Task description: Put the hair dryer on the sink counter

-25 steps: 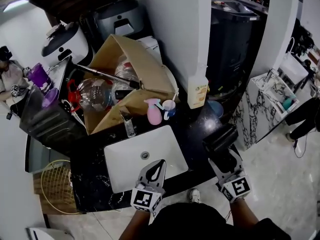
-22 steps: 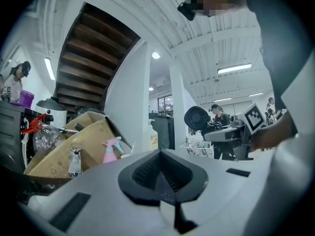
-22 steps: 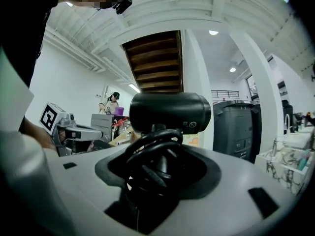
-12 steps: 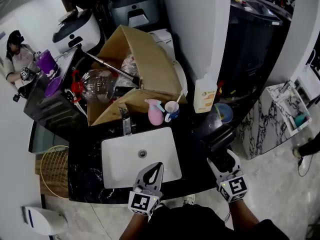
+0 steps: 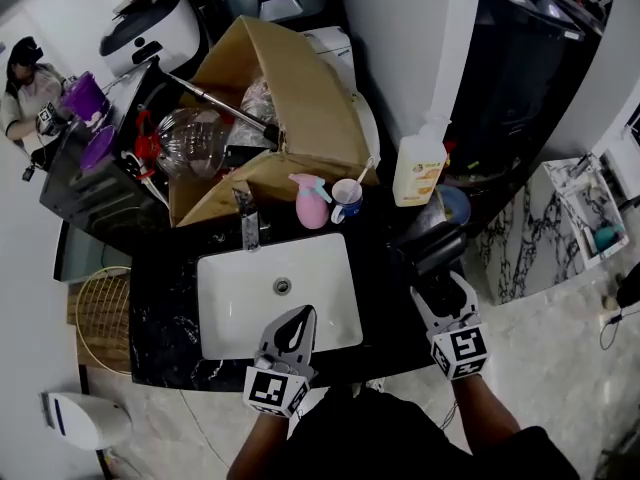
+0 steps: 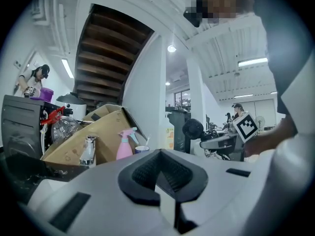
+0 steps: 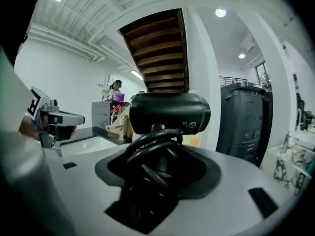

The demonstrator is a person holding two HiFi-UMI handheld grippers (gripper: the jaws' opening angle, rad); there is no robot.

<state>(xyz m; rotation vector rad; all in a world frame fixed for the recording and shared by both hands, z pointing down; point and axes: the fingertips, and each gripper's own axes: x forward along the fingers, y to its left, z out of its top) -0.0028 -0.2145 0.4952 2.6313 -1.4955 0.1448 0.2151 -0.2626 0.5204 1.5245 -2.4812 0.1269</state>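
Black marble counter (image 5: 165, 313), white sink (image 5: 235, 308), pale floor (image 5: 560, 368)

cardboard box (image 5: 300, 103) | pink spray bottle (image 5: 310, 206) beside cup (image 5: 346, 200) | yellow-labelled bottle (image 5: 420, 171) | wire basket (image 5: 104, 313)

bright ceiling lights overhead; fisheye bending with dark vignette corners; close foreground soft.

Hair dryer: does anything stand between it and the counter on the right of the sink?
Nothing visible does. The right gripper holds the hair dryer above bare counter beside the sink; the bottle stands farther back.
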